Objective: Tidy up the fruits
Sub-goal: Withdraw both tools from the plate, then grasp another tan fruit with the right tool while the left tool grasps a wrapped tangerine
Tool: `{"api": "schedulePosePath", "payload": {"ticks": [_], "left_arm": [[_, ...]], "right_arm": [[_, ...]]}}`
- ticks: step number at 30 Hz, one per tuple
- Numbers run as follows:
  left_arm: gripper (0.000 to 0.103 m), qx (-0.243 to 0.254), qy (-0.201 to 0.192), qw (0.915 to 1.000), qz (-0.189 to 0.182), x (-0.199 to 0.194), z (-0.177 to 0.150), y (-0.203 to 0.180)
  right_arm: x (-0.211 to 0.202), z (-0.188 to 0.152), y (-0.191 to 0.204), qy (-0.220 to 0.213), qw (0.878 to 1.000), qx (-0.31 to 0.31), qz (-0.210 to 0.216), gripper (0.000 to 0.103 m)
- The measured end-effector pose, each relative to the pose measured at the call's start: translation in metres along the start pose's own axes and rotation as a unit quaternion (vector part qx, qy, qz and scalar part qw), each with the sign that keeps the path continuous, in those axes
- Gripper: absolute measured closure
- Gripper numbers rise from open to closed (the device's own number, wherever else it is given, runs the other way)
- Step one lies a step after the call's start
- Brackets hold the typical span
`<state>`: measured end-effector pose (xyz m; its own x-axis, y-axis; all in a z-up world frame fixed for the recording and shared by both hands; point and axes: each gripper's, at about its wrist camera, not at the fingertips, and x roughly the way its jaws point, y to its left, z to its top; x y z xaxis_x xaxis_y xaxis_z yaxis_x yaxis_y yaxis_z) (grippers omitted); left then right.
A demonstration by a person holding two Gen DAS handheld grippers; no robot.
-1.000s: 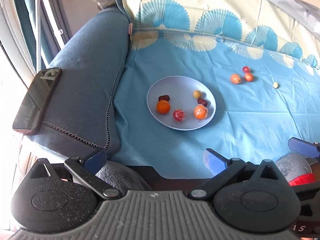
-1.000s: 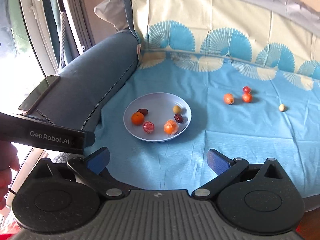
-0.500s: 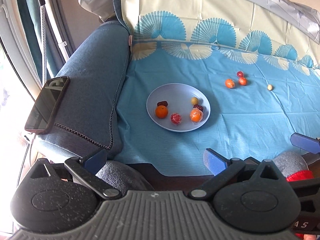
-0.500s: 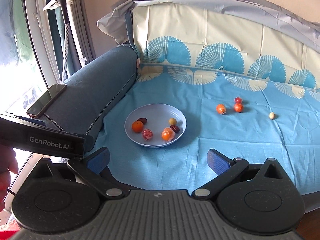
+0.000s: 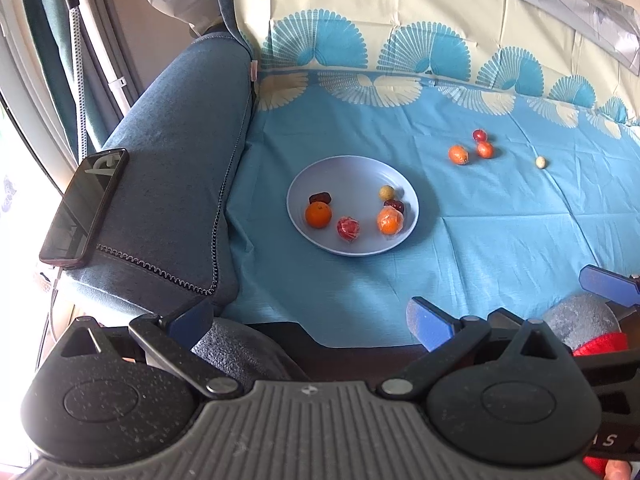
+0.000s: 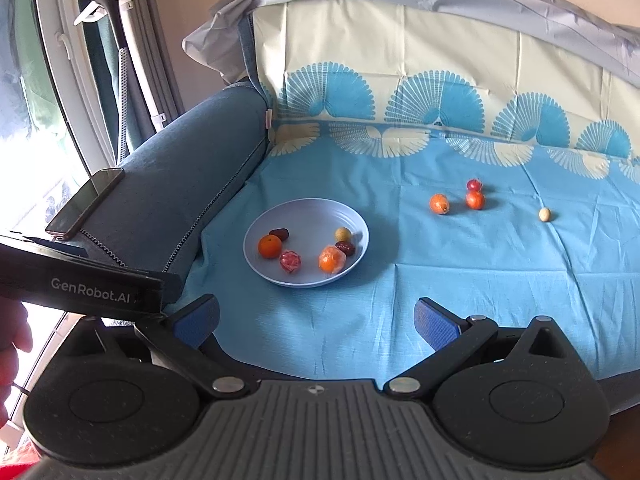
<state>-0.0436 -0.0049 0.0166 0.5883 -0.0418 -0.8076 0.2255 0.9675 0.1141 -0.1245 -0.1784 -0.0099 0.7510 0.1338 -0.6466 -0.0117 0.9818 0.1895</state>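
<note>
A pale blue plate (image 5: 352, 168) (image 6: 306, 210) sits on the blue sofa cover and holds several small fruits, among them an orange (image 5: 318, 214) (image 6: 269, 246) and a wrapped orange fruit (image 5: 390, 220) (image 6: 331, 260). Loose on the cover to the right lie two orange fruits (image 5: 458, 155) (image 6: 439, 203), a dark red one (image 5: 479, 135) (image 6: 474, 185) and a small pale one (image 5: 540, 162) (image 6: 544, 214). My left gripper (image 5: 310, 316) and right gripper (image 6: 316, 320) are both open and empty, held well short of the plate.
A dark phone (image 5: 84, 208) (image 6: 86, 202) lies on the blue sofa armrest (image 5: 176, 152) at the left. The patterned backrest (image 6: 400, 60) rises behind the fruits. The left gripper's body (image 6: 80, 286) crosses the right wrist view at the left.
Both grippers have drawn back and up from the sofa seat, so the plate and fruits look smaller and more of the backrest shows. No fruit has moved.
</note>
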Motion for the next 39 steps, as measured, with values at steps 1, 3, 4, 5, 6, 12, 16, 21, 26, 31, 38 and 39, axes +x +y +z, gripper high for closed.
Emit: {"api": "schedulePosePath", "payload": {"ticks": [1,3,4,5,6,12,16,21,26,31,38,39], "left_arm": [[0.000,0.002,0.001,1.0000,0.001,0.002,0.001,-0.002],[0.000,0.004,0.004,1.0000,0.003,0.005,0.005,-0.005],[0.000,0.005,0.005,1.0000,0.004,0.007,0.008,-0.007],[0.000,0.006,0.005,1.0000,0.005,0.009,0.011,-0.009],[0.000,0.007,0.006,0.9999,0.004,0.011,0.015,-0.012],[0.000,0.005,0.007,0.9999,-0.011,0.036,0.047,-0.037],[0.000,0.027,-0.001,0.9993,-0.024,0.061,0.076,-0.073],[0.000,0.029,-0.011,0.9978,-0.059,0.114,0.118,-0.126],[0.000,0.028,-0.006,0.9974,-0.067,0.192,0.162,-0.182],[0.000,0.033,0.012,0.9970,-0.069,0.266,0.192,-0.221],[0.000,0.058,0.044,0.9961,-0.050,0.348,0.205,-0.257],[0.000,0.063,0.048,0.9959,-0.045,0.356,0.205,-0.260]], "right_arm": [[0.001,0.000,-0.001,0.000,1.000,0.002,-0.001,0.001],[0.004,0.000,-0.005,0.000,1.000,0.009,-0.002,0.001],[0.005,0.000,-0.007,-0.001,1.000,0.013,-0.004,0.001],[0.006,0.001,-0.011,-0.002,1.000,0.018,-0.006,0.001],[0.008,0.001,-0.015,-0.003,1.000,0.024,-0.009,0.001],[0.017,0.006,-0.052,-0.027,0.997,0.045,-0.054,0.001],[0.034,0.015,-0.096,-0.034,0.991,0.073,-0.103,0.001],[0.077,0.029,-0.170,-0.056,0.972,0.150,-0.171,0.001],[0.165,0.034,-0.241,-0.049,0.948,0.195,-0.249,0.001],[0.236,0.054,-0.299,-0.041,0.937,0.204,-0.280,0.001],[0.308,0.072,-0.351,-0.042,0.929,0.203,-0.306,0.001],[0.316,0.072,-0.357,-0.040,0.929,0.201,-0.307,0.001]]}}
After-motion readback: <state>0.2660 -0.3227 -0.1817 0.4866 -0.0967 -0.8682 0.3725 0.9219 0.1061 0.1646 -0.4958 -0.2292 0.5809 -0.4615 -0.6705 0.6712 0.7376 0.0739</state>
